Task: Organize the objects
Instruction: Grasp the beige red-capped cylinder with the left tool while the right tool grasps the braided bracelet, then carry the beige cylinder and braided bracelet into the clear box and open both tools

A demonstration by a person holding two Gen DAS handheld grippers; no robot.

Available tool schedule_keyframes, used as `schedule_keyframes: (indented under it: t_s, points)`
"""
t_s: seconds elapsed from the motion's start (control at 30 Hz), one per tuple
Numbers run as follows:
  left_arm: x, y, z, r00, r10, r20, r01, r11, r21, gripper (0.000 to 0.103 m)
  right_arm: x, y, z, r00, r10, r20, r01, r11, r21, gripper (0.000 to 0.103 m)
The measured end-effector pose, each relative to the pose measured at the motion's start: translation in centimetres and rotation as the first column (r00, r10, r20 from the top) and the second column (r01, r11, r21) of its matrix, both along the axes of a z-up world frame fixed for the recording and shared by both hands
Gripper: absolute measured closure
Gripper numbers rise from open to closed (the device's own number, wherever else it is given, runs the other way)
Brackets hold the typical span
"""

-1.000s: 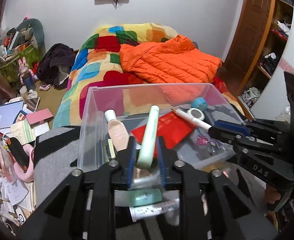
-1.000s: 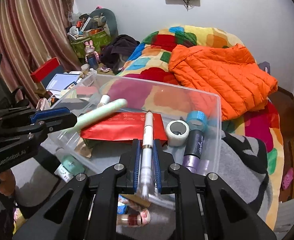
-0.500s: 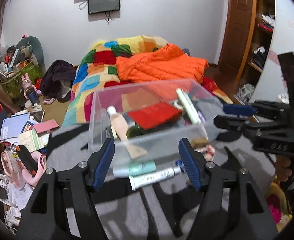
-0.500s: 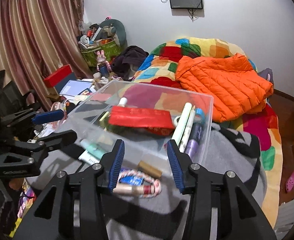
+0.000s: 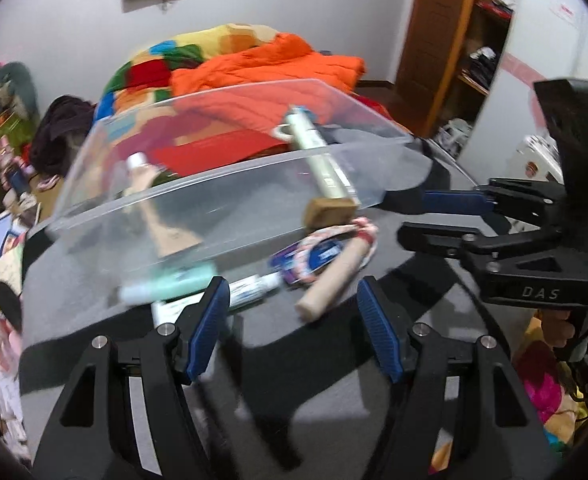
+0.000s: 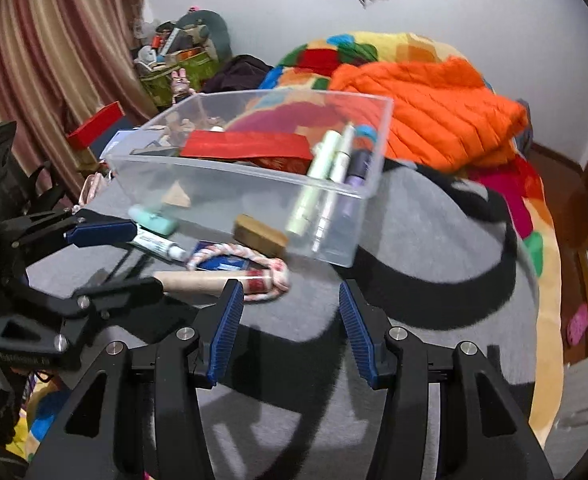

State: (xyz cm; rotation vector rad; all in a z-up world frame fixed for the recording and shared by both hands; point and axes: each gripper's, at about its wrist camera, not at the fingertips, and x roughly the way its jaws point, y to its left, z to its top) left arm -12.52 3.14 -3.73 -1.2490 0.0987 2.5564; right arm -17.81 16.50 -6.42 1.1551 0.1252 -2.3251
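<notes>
Both grippers hang over a grey and black blanket (image 6: 434, 240), each with its blue-padded jaws spread wide and nothing between them. The left gripper (image 5: 294, 312) sits at the near edge of its own view, and the right gripper (image 6: 288, 320) does the same in its view; each also shows from the side in the other's camera. A clear plastic box (image 6: 222, 188) rests on the blanket just beyond them. Inside it lie a red envelope (image 6: 246, 145), a pale green tube (image 6: 314, 184) leaning against the right wall, a white pen (image 6: 336, 188) beside that tube, a dark bottle (image 6: 359, 164) at the far right corner, and a beige tube (image 5: 158, 216) toward the left. On the blanket in front of the box lie the loose things: a mint tube (image 6: 152, 219), a white tube (image 6: 158, 246) touching it, a small brown block (image 6: 260, 236) against the box wall, a blue packet (image 6: 224, 265) ringed by a red and white rope (image 6: 270, 276), and a tan cylinder (image 6: 210, 282) nearest the right gripper. Behind the box an orange jacket (image 6: 434, 108) lies on a patchwork quilt (image 6: 326, 56). Striped curtains (image 6: 54, 52) hang at the far left.
</notes>
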Motion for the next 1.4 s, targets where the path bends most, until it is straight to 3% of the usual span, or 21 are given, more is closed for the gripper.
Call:
schedule_keyframes:
  t_s: [0.07,0.17,0.2,0.4,0.63,0.87,0.9,0.93,1.17,1.4]
  points:
    - [-0.6,0.8,-0.4,1.0,-0.022,0.01,0.022,1.0,-0.004,0.038,-0.4,0.6,-0.2,1.0,-0.011,0.016,0.011,1.0,-0.016,0.057]
    - [-1.3,1.8,-1.5,0.998,-0.05,0.048,0.05,0.999,-0.01,0.056,-0.8,1.0,-0.5,0.999,-0.016,0.033,0.017,0.999,-0.031,0.059]
    - [-1.4,2.0,-1.8,0.997,-0.054,0.063,0.055,0.998,-0.018,0.068,-1.0,1.0,-0.6,0.999,-0.017,0.037,0.018,0.999,-0.03,0.06]
    - [0.2,1.6,-1.5,0.996,-0.072,0.05,0.072,0.997,-0.008,0.089,-1.6,0.1,-1.1,0.999,0.0,0.046,0.001,1.0,-0.025,0.066]
    - [3.6,0.0,-1.3,0.999,-0.021,0.037,0.021,1.0,0.005,0.089,-2.0,-2.5,-1.5,0.997,0.063,0.041,-0.065,0.997,0.037,0.068]
    - [5.5,-1.9,-2.0,0.998,0.026,0.049,-0.026,1.0,-0.011,0.089,-2.5,-4.0,-2.6,0.997,0.065,0.05,-0.069,0.993,0.092,0.081]
    - [5.5,-1.9,-1.9,0.998,0.026,0.049,-0.025,1.0,-0.009,0.089,-2.4,-3.9,-2.6,0.997,0.065,0.05,-0.069,0.994,0.089,0.09]
    - [5.4,-1.8,-1.9,0.999,0.026,0.047,-0.026,1.0,-0.008,0.089,-2.4,-3.8,-2.6,0.996,0.063,0.058,-0.067,0.995,0.077,0.092]
    - [4.4,-0.6,-2.4,1.0,0.018,0.013,-0.017,0.998,-0.053,0.089,-0.8,-2.5,-1.6,0.998,0.042,0.041,-0.043,0.999,0.029,0.092]
    - [4.4,-1.3,-1.5,0.999,0.046,-0.008,-0.046,0.999,-0.016,0.089,0.2,-1.0,1.3,1.0,0.026,-0.003,-0.026,0.998,-0.053,0.092]
